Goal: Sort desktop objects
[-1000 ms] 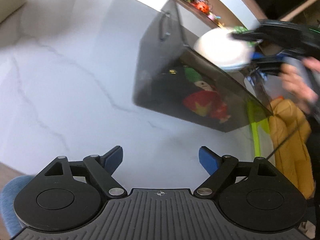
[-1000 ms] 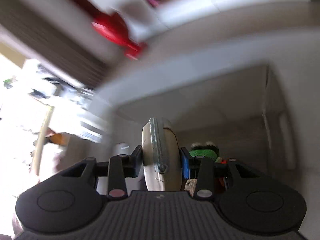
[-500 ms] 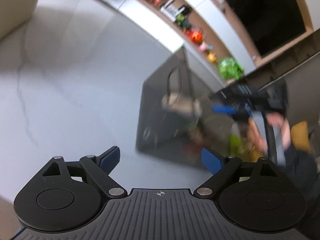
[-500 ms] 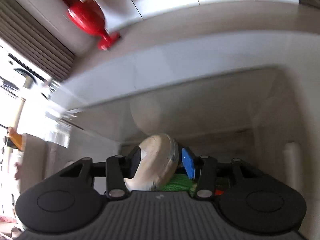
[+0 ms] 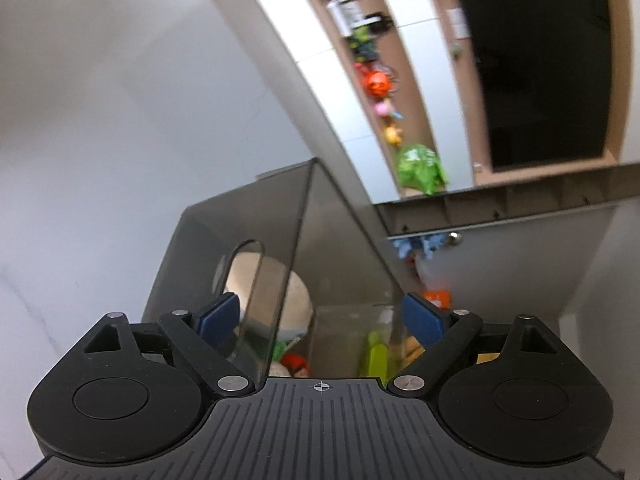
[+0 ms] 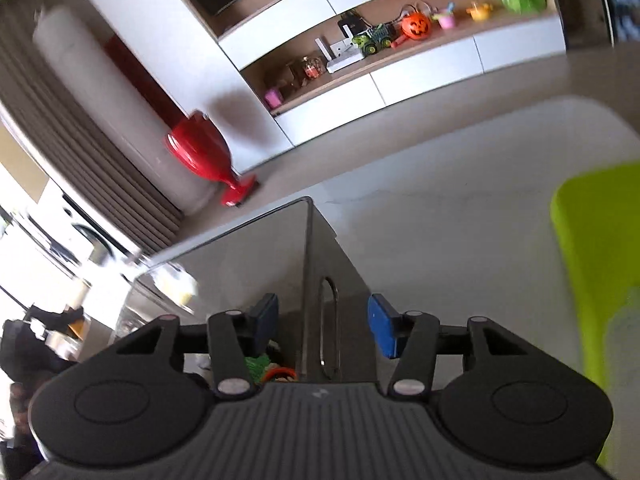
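smoky bin (image 5: 256, 220) corner between left gripper's (image 5: 320, 316) spread jaws

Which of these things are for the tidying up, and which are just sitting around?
For the tidying:
- smoky see-through box
- round cream thing inside it
- left gripper and right gripper, both open

Just sitting around:
- red vase
- pumpkin bucket
- toy truck
- lime-green thing, blurry

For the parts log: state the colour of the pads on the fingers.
Blue pads on black fingers; clearest in the right wrist view.
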Available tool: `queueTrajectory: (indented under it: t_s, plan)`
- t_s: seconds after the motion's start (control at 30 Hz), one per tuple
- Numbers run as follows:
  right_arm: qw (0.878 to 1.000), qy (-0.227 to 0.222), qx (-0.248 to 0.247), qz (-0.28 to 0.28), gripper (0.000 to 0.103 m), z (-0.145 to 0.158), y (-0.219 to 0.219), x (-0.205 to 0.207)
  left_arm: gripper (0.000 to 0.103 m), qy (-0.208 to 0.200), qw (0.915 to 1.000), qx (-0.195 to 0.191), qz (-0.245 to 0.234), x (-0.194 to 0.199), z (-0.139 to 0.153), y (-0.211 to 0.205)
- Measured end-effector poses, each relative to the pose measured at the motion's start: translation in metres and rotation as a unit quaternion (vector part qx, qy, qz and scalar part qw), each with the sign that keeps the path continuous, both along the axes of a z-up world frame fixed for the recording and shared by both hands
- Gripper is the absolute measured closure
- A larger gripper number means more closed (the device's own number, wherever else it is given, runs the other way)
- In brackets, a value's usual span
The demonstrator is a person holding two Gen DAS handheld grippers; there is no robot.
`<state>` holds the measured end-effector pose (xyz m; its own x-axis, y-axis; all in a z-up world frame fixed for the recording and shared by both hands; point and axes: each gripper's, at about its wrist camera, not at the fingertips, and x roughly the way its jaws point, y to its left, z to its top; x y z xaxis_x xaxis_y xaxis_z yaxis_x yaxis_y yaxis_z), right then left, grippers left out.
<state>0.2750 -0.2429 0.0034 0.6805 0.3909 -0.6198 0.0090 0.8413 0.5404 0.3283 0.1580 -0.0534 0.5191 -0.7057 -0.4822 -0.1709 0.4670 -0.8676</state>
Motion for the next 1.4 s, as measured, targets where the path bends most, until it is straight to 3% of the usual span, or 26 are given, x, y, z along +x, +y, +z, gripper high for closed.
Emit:
queueTrajectory:
  t_s: [0.07, 0.17, 0.2, 0.37, 0.47, 0.5, 0.57, 0.77, 0.9, 1.07, 1.23, 1.27, 1.33, 1.4]
  plan:
    - [0.999, 0.007, 0.049, 0.01, 0.049, -0.009, -0.021, -0.006, 0.025, 0.011, 0.9998, 0.016, -0.002, 0.006, -0.005, -0.008]
    - [0.993, 0.011, 0.114, 0.017, 0.047, -0.031, -0.045, 0.007, 0.069, 0.03, 0.9981, 0.053, 0.012, 0.011, -0.01, -0.012]
    - [0.991, 0.008, 0.129, 0.018, 0.047, -0.035, -0.05, 0.012, 0.076, 0.037, 0.9969, 0.066, 0.02, 0.012, -0.012, -0.011]
    - [0.981, 0.029, 0.192, 0.024, 0.048, -0.066, -0.063, 0.036, 0.078, 0.041, 0.9963, 0.069, 0.03, 0.009, -0.014, -0.004]
    - [0.983, 0.036, 0.177, 0.014, 0.064, -0.076, -0.056, 0.041, 0.079, 0.038, 0.9937, 0.102, 0.026, 0.005, -0.006, -0.009]
    - [0.984, 0.024, 0.173, 0.021, 0.08, -0.073, -0.055, 0.038, 0.08, 0.038, 0.993, 0.109, 0.024, 0.001, -0.003, -0.009]
    - [0.986, 0.025, 0.161, 0.021, 0.083, -0.063, -0.052, 0.023, 0.081, 0.032, 0.9918, 0.122, 0.018, -0.008, 0.003, -0.011]
    - [0.996, 0.034, 0.085, 0.025, 0.085, -0.039, -0.035, -0.024, 0.081, 0.009, 0.9877, 0.156, -0.005, -0.055, 0.017, -0.028]
    - [0.997, 0.038, 0.051, 0.035, 0.085, -0.029, -0.03, -0.061, 0.077, 0.007, 0.9883, 0.15, -0.025, -0.094, 0.018, -0.036]
    - [0.997, 0.047, 0.033, 0.05, 0.084, -0.017, -0.025, -0.1, 0.075, 0.001, 0.9874, 0.152, -0.043, -0.128, 0.02, -0.043]
    - [0.997, 0.053, 0.026, 0.045, 0.08, -0.01, -0.025, -0.114, 0.073, -0.007, 0.9831, 0.177, -0.047, -0.131, 0.028, -0.045]
    - [0.998, 0.054, 0.018, 0.042, 0.078, -0.007, -0.024, -0.111, 0.068, -0.012, 0.982, 0.183, -0.043, -0.131, 0.032, -0.044]
    - [0.998, 0.045, -0.024, 0.034, 0.066, 0.009, -0.026, -0.121, 0.033, -0.033, 0.9737, 0.224, -0.021, -0.142, 0.046, -0.038]
    - [0.997, 0.019, -0.073, 0.016, 0.066, 0.031, -0.025, -0.128, 0.022, -0.056, 0.9583, 0.28, 0.002, -0.152, 0.062, -0.034]
